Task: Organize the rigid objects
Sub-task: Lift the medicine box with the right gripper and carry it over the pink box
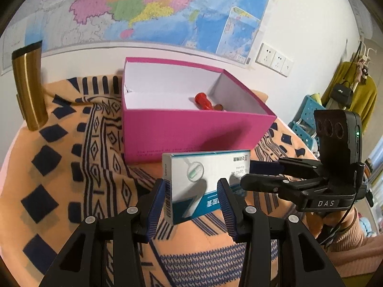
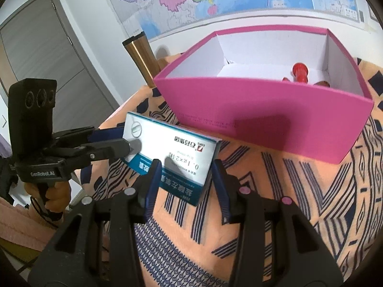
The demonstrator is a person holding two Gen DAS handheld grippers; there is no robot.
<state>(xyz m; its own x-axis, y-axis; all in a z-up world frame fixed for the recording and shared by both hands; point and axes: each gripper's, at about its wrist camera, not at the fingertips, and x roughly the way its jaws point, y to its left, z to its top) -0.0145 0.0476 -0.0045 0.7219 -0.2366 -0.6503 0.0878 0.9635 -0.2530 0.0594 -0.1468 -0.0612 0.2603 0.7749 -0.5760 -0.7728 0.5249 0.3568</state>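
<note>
A white and teal medicine box [image 1: 205, 169] [image 2: 172, 148] hangs just above the patterned cloth, in front of the open pink box [image 1: 191, 131] [image 2: 263, 110]. My left gripper [image 1: 191, 198] is shut on its left end, blue pads pressed to both sides. My right gripper [image 2: 185, 179] is shut on the other end. Each gripper shows in the other's view: the right gripper [image 1: 246, 173] comes in from the right and the left gripper [image 2: 123, 138] from the left, each held by a hand. A red cylindrical object [image 1: 202, 100] [image 2: 301, 73] lies inside the pink box at its back right.
An orange cloth with dark blue patterns [image 1: 71, 167] [image 2: 287, 203] covers the table. A gold tumbler [image 1: 30, 88] [image 2: 142, 57] stands left of the pink box near the wall. A map hangs behind. A blue rack and clothes stand off to the right.
</note>
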